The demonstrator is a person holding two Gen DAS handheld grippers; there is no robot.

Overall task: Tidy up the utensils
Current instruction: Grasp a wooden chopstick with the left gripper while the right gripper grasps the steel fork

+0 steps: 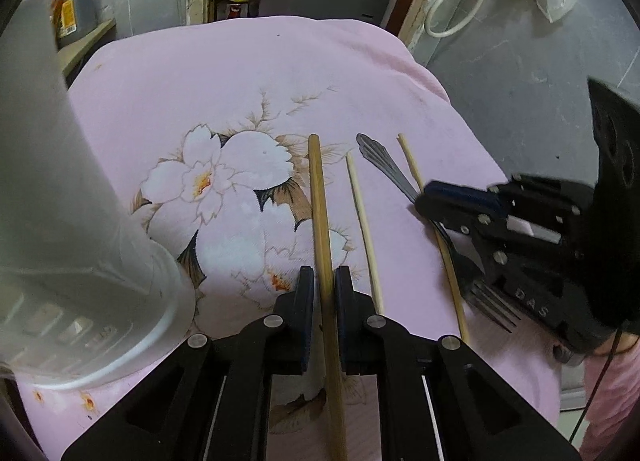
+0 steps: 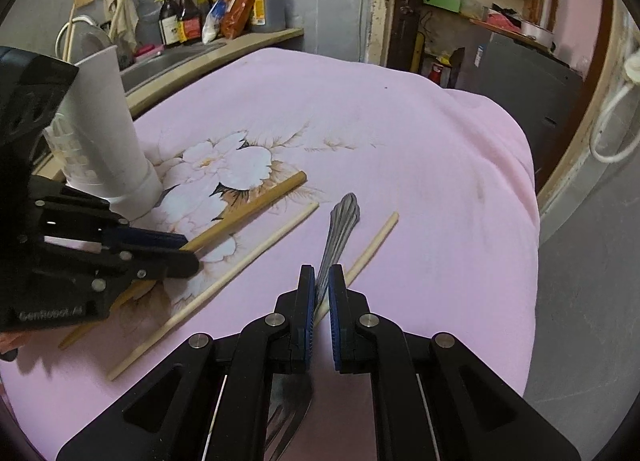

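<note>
On the pink flowered cloth lie a thick wooden stick, two thin pale chopsticks and a metal fork. My left gripper is shut on the thick stick near its middle. My right gripper is shut on the fork's handle; the tines show under my jaws. The right gripper also shows in the left wrist view, over the fork. The left gripper shows in the right wrist view on the stick.
A tall white utensil holder stands at the cloth's left, close to my left gripper. Sauce bottles line a shelf beyond. The cloth's edge drops off at the right. Chopsticks flank the fork.
</note>
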